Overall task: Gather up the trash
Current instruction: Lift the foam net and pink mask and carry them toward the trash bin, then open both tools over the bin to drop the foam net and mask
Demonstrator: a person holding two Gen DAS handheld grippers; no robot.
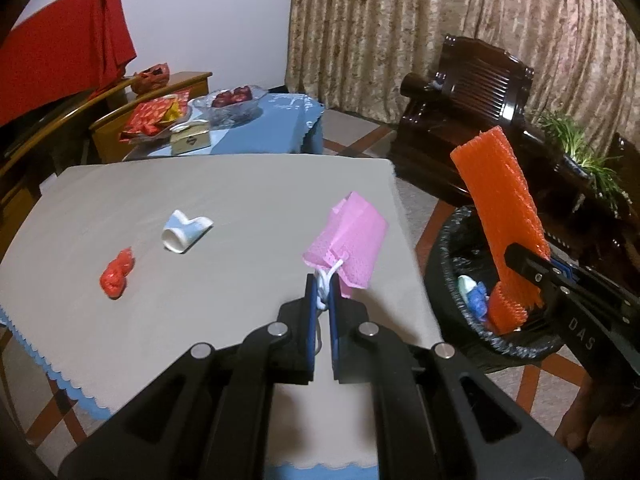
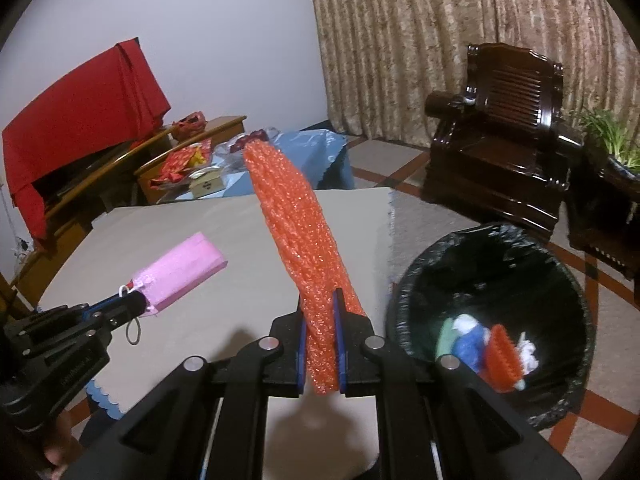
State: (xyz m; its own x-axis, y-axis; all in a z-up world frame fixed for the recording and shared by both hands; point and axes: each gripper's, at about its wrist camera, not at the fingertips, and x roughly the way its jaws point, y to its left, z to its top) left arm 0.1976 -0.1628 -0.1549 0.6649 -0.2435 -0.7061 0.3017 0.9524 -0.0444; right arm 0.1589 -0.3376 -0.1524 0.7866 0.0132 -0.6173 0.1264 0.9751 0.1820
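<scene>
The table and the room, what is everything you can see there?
pink mask: one, pink with white loops, held above the table
orange foam net: one, orange, held upright near the bin
crumpled cup: one, white and pale blue, lying on the table
red scrap: one, red, on the table left of the cup
table: one, grey cloth with blue edge
bin: one, black liner, on the floor right of the table, trash inside
armchair: one, dark wood, by the curtain
left gripper: one, black, shut on the mask's loops
right gripper: one, black, shut on the net
</scene>
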